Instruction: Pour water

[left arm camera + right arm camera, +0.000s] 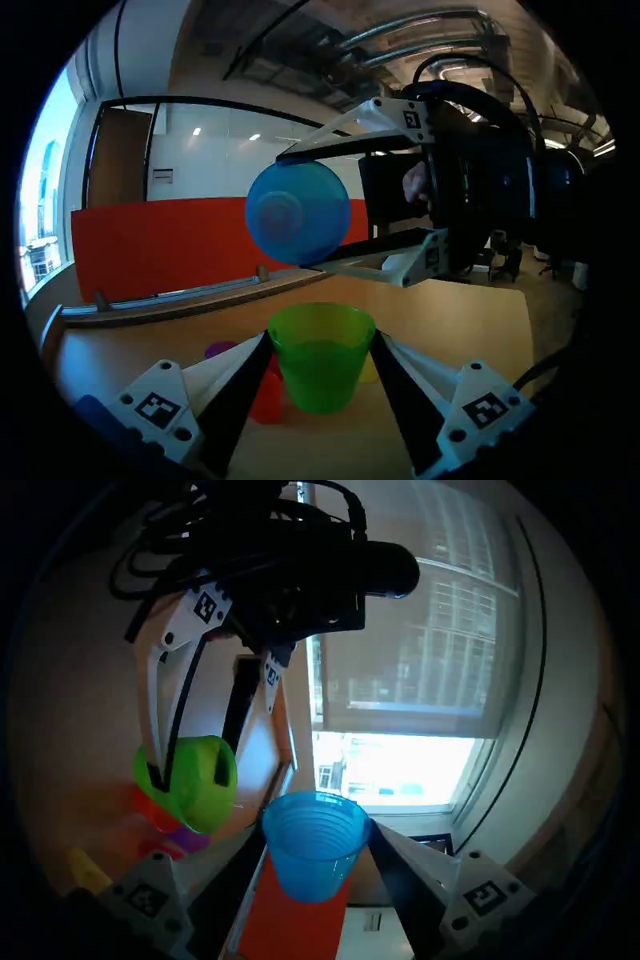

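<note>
Gap between tipped blue cup (298, 210) and rim of green cup (322, 364) below.

Words, numbers, brands: none could be read
Markers: black-and-white square code patterns (157, 409) sat on the left gripper (322, 340) and the right gripper (316, 832), without letters
Cups: green cup (322, 368) and blue cup (314, 848) carried no print
</note>
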